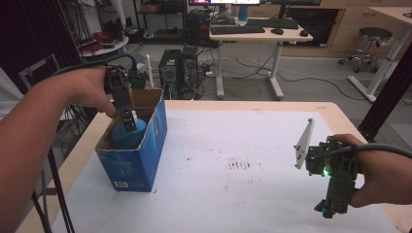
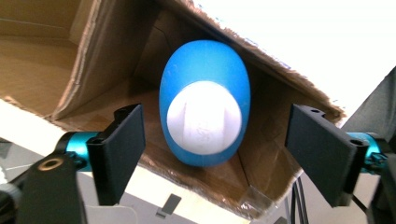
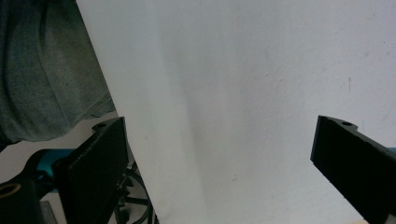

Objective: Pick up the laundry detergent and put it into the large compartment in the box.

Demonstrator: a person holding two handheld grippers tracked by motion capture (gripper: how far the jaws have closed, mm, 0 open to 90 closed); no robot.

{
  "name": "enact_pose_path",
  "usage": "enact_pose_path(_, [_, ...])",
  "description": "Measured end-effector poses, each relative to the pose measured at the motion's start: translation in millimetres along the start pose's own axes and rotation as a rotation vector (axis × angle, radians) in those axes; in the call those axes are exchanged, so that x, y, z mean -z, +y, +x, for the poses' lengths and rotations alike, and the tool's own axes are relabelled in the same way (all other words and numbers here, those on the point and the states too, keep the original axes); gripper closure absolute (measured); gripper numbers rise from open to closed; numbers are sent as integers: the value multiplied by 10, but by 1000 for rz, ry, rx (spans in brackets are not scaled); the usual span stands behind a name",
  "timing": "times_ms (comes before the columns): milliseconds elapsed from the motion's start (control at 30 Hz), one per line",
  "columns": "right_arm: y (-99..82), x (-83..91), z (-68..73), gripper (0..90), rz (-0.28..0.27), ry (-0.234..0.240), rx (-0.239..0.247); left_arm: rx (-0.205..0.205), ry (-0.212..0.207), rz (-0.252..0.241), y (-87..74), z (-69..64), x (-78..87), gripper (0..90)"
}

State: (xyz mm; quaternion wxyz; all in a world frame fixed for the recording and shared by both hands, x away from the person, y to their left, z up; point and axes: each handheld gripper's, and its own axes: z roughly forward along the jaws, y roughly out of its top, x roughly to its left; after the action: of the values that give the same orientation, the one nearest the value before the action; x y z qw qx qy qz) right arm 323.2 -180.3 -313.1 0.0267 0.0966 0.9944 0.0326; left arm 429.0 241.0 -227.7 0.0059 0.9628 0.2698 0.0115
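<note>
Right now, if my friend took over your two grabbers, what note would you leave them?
Left gripper: open, jaws either side of the blue bottle with a white cap, not touching it.
Bottle: inside the open blue cardboard box at the table's left.
Right gripper: open, holding nothing, over the white sheet near the right edge.
Done: nothing gripped yet.
Left: probably close on the bottle.
</note>
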Motion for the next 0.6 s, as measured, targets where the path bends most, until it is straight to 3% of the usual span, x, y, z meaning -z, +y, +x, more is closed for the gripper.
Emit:
enact_pose_path(133, [-10, 13, -3, 35, -2, -2, 0, -33, 16, -13, 66, -82, 126, 178])
enact_pose_path(300, [-18, 27, -6, 35, -6, -4, -2, -62, 8, -18, 199, -216, 230, 179])
enact_pose_path(600, [-34, 34, 9, 35, -5, -7, -4, -183, 51, -5, 468, -468, 257, 154])
